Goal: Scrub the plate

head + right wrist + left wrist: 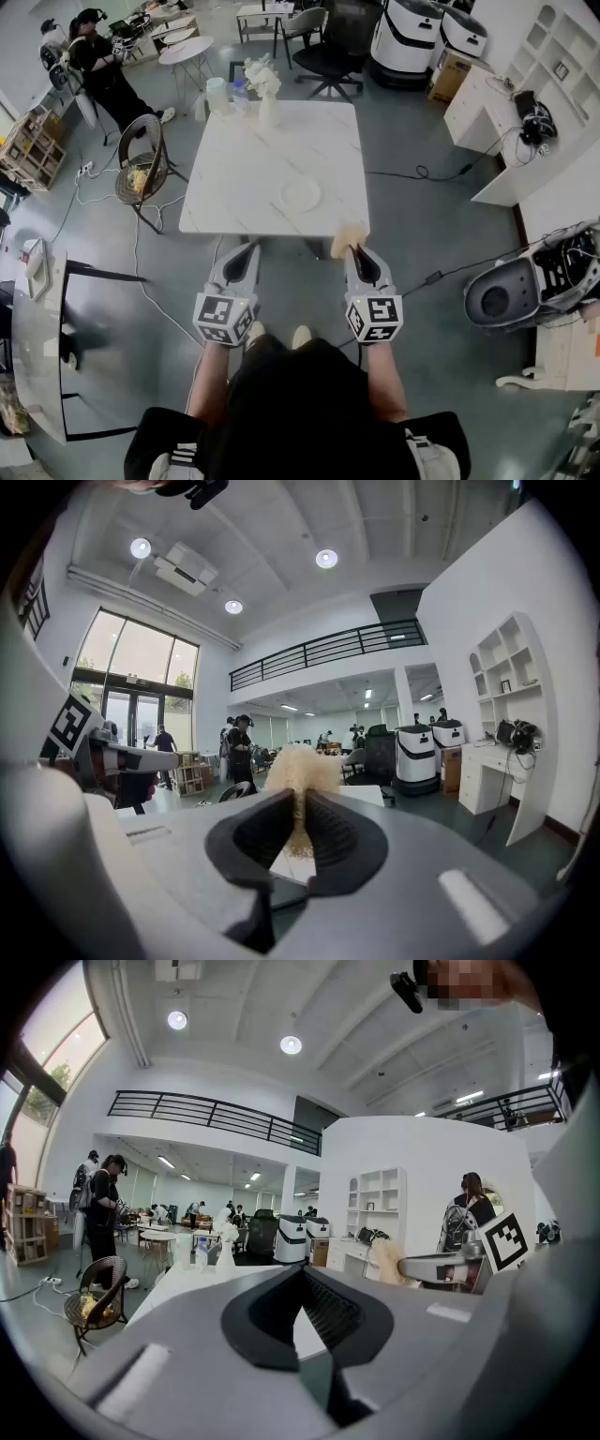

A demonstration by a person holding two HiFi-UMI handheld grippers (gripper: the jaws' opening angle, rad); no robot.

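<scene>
A white plate (302,195) lies on the white marble table (234,178), toward its near right part. My right gripper (353,247) is shut on a tan sponge (348,237), held just off the table's near right corner; in the right gripper view the sponge (298,771) sticks out between the closed jaws. My left gripper (249,247) hangs shut and empty in front of the table's near edge, left of the right one. In the left gripper view my left gripper (302,1274) has its jaws together with nothing between them. Both grippers are short of the plate.
A white vase with flowers (263,86) and a bottle (217,94) stand at the table's far edge. A wicker chair (142,169) is left of the table, an office chair (323,56) beyond it. A person (103,70) sits far left. Cables cross the floor (441,272) at right.
</scene>
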